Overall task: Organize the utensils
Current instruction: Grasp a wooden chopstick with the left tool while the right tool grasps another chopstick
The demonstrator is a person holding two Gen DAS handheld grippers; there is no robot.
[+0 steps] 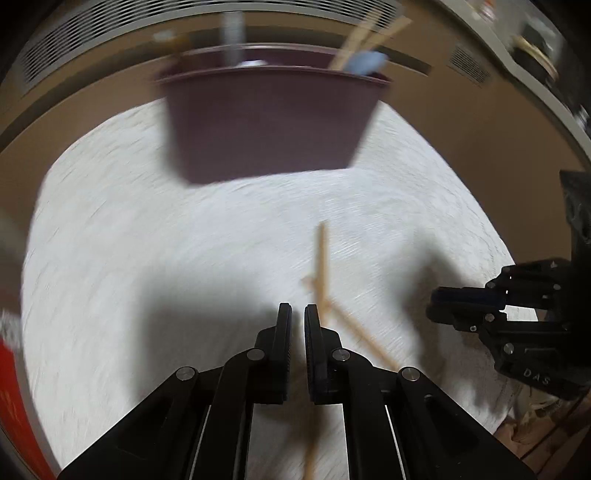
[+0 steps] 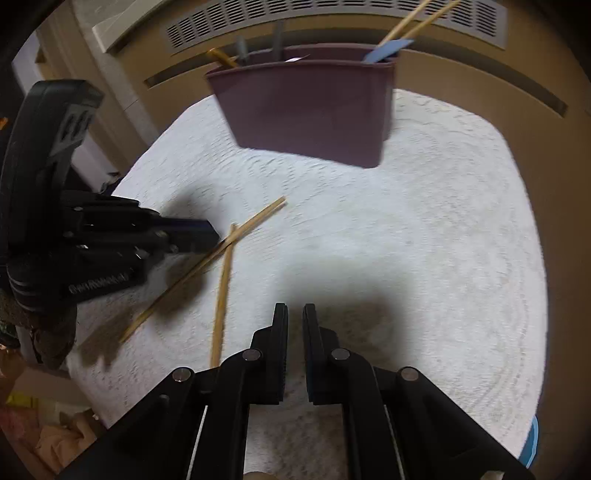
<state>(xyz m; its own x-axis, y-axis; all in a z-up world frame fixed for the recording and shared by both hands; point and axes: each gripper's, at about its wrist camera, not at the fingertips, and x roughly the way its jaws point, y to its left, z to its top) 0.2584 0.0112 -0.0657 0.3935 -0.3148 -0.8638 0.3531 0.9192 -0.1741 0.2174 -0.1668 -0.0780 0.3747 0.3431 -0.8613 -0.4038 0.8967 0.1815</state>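
On the white cloth (image 2: 406, 229), two thin wooden chopsticks (image 2: 221, 291) lie crossed.

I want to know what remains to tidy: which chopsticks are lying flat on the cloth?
The crossed pair beside the left gripper lies flat on the white cloth; the other pair stands upright in the maroon bin.

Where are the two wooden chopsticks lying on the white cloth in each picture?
Left wrist view: the two crossed wooden chopsticks lie low and right of centre, just right of the left gripper.
Right wrist view: the chopsticks lie left of centre, by the left gripper's tip and left of the right gripper.
Shared landmark: the maroon plastic utensil bin stands at the far edge of the white textured cloth.
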